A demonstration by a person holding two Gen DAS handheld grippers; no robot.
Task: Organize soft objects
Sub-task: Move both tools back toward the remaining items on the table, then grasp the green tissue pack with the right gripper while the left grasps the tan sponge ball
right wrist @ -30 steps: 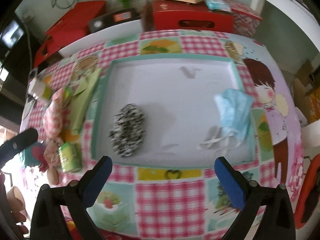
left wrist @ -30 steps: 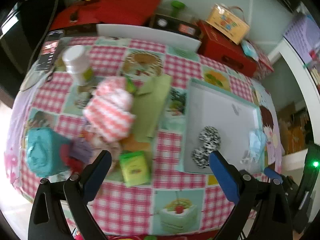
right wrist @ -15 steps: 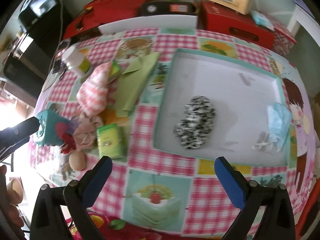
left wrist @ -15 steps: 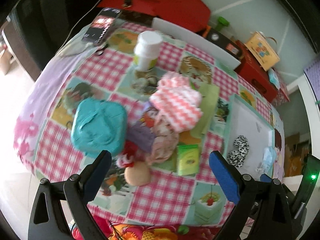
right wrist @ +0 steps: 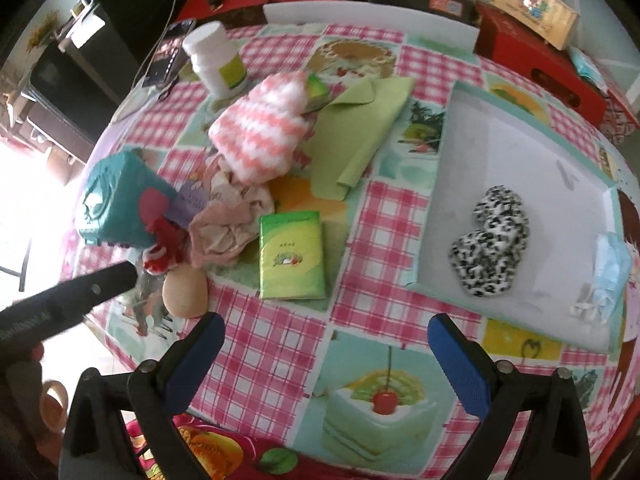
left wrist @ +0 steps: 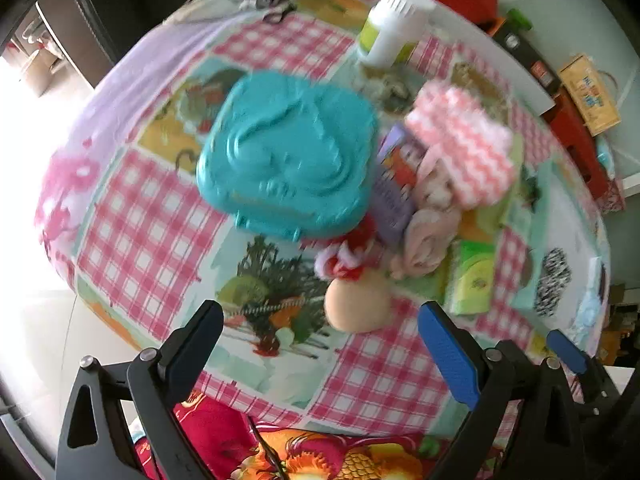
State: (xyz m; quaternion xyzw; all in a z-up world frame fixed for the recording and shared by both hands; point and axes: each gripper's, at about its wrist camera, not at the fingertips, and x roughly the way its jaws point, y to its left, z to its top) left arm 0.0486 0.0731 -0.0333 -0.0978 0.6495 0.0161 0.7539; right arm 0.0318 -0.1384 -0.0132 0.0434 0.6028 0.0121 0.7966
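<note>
Along the bottom edge of the left wrist view, the left gripper (left wrist: 320, 332) hangs over the near rim of the checked tablecloth (left wrist: 132, 216), its blue-padded fingers spread wide with nothing between them; the beige egg-shaped sponge (left wrist: 356, 306) lies just above the gap, right of centre. Directly above the sponge a red-and-white fuzzy scrunchie (left wrist: 348, 252) touches the lower edge of the teal plastic box (left wrist: 286, 156), which fills the middle of that frame. To the right of the box sit a purple packet (left wrist: 390, 196), a crumpled pale pink cloth (left wrist: 430, 232) and, upper right, a pink-and-white zigzag knit (left wrist: 460, 144) — all pressed together in one heap. A white bottle (left wrist: 390, 28) stands at the top of the frame. In the right wrist view the right gripper (right wrist: 322, 344) is likewise at the bottom edge, fingers wide apart and holding nothing, above bare tablecloth. Centre frame lies a green tissue pack (right wrist: 291, 254), flat, with a folded green cloth (right wrist: 360, 128) above it. At the right side the white tray (right wrist: 520, 152) holds a black-and-white spotted soft piece (right wrist: 490, 252) near its lower edge, while a light blue face mask (right wrist: 608, 272) drapes over the tray's right rim. One dark finger of the left gripper pokes in from the left edge of this view, its tip just beside the scrunchie and the sponge — whether it touches either I cannot tell.
</note>
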